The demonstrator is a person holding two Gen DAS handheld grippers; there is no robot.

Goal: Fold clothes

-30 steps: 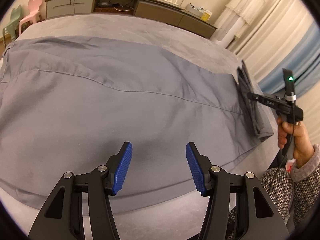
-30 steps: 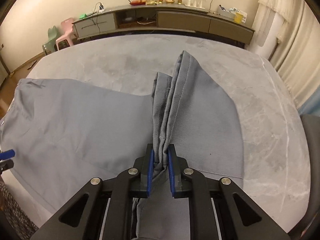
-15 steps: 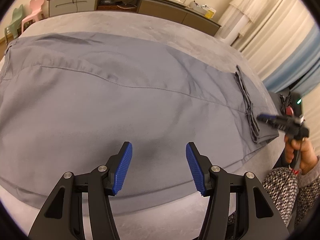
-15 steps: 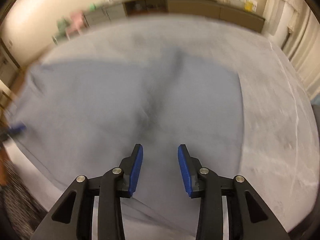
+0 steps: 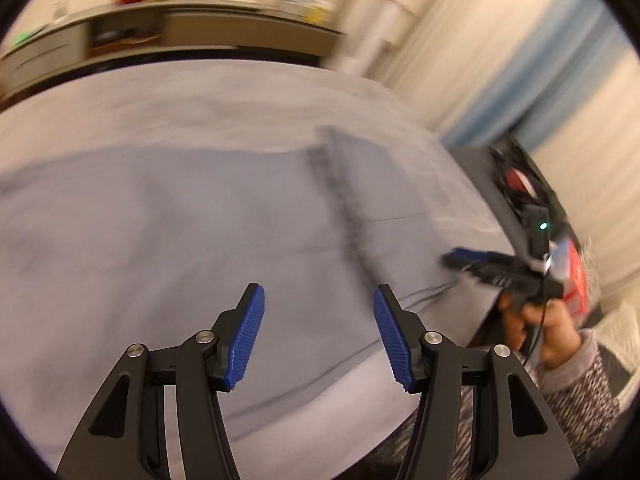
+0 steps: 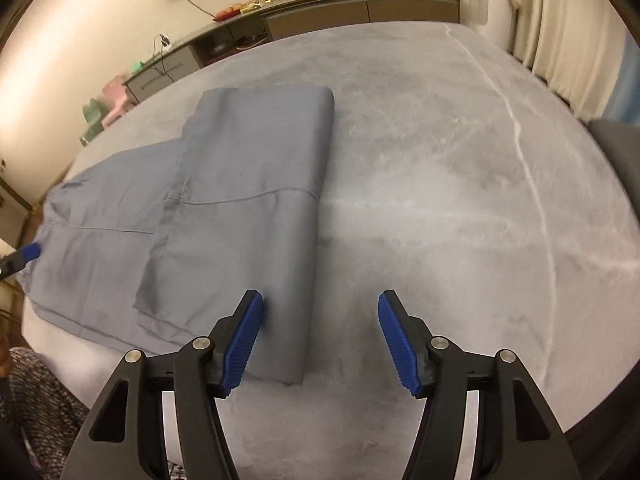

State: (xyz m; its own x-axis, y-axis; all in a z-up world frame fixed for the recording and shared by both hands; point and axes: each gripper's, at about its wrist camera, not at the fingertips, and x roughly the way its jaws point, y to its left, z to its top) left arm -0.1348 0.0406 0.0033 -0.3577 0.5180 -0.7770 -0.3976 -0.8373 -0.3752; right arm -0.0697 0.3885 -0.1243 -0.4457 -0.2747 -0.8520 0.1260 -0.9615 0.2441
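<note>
A grey garment (image 6: pixel 240 216) lies flat on the grey bed (image 6: pixel 440 200), its right end folded back over itself into a doubled panel. My right gripper (image 6: pixel 320 336) is open and empty, just above the folded panel's near right corner. My left gripper (image 5: pixel 318 338) is open and empty over the garment (image 5: pixel 160 240); this view is motion-blurred. The right gripper (image 5: pixel 476 260) shows at the right edge of the left wrist view, beyond the dark fold line. The left gripper's blue tip (image 6: pixel 30 251) shows at the far left of the right wrist view.
A long low cabinet (image 6: pixel 320 8) with small items on top runs along the far wall. Pink and green small chairs (image 6: pixel 108 108) stand at the left. Curtains (image 6: pixel 568 32) hang at the right. My patterned sleeve (image 5: pixel 576 392) is near the bed's front edge.
My right gripper let go of the bunched garment end and opened; the end now lies flat, folded over. My left gripper has swung to the right, still open.
</note>
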